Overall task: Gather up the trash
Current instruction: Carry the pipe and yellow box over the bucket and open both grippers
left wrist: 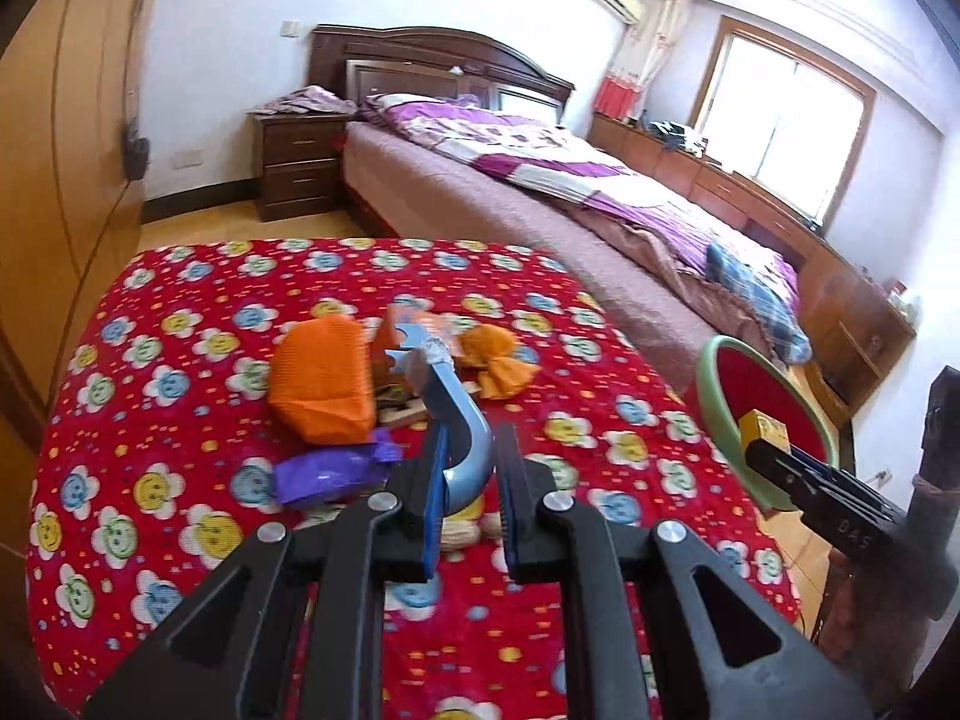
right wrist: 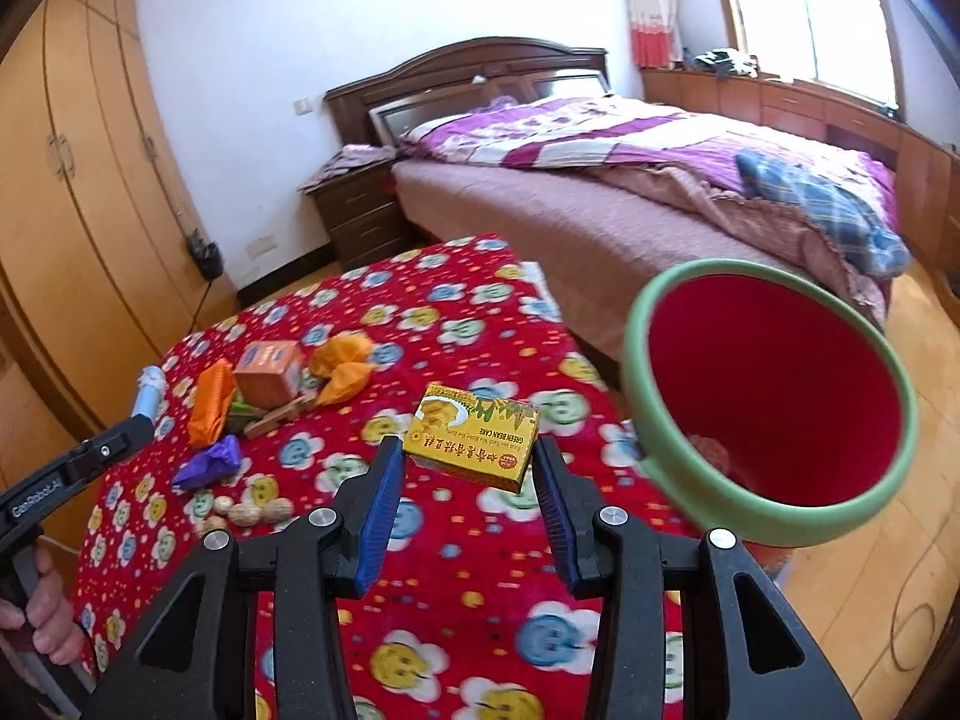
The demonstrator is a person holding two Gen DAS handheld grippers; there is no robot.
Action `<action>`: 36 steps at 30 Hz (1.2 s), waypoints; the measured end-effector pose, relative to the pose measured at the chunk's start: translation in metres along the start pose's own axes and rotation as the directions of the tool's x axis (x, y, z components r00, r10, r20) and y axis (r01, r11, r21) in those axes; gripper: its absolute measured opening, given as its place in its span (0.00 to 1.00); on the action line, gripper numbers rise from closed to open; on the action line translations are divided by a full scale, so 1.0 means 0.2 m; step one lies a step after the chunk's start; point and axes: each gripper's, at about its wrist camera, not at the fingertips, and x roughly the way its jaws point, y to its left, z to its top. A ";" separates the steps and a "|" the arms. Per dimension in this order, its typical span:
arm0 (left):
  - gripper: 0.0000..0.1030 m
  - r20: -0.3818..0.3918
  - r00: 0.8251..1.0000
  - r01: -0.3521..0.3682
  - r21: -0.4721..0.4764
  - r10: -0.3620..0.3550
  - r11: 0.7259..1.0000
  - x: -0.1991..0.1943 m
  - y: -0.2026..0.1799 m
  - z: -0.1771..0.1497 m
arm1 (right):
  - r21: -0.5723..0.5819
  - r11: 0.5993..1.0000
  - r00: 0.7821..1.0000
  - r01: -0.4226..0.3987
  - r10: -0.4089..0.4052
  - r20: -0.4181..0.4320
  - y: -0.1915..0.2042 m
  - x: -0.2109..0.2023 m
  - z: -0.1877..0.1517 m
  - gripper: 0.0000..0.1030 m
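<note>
Standing just right of the right gripper point(right wrist: 465, 468), a red bin point(right wrist: 774, 396) with a green rim holds some indistinct bits at its bottom. That gripper pinches a yellow cake box point(right wrist: 471, 438) above the flowered cloth point(right wrist: 480, 600). Tilted downward, the left gripper point(left wrist: 471, 468) clamps a curved blue tool point(left wrist: 462, 420); other trash lies beyond it.

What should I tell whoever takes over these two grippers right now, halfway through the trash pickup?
Left gripper: shut on the curved blue stick, held above the table.
Right gripper: jaws shut on the yellow cake box, held beside the red bin.
Done: something already lies in the bin's bottom, too blurred to name.
Left on the red flowered cloth: orange bag, orange wrapper, orange box, purple wrapper, peanuts.
Next, probably: drop both held items into the bin.
</note>
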 end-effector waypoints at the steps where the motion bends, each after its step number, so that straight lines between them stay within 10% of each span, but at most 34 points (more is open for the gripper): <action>1: 0.14 -0.003 1.000 0.008 0.010 -0.008 1.000 0.01 -0.03 0.00 | 0.008 1.000 1.000 0.007 -0.007 0.003 -0.02 -0.01 0.00 0.43; 36: 0.14 -0.163 0.970 0.226 0.322 -0.181 0.919 0.53 -1.04 0.04 | 0.222 0.949 0.974 0.225 -0.222 -0.037 -0.85 0.06 0.05 0.43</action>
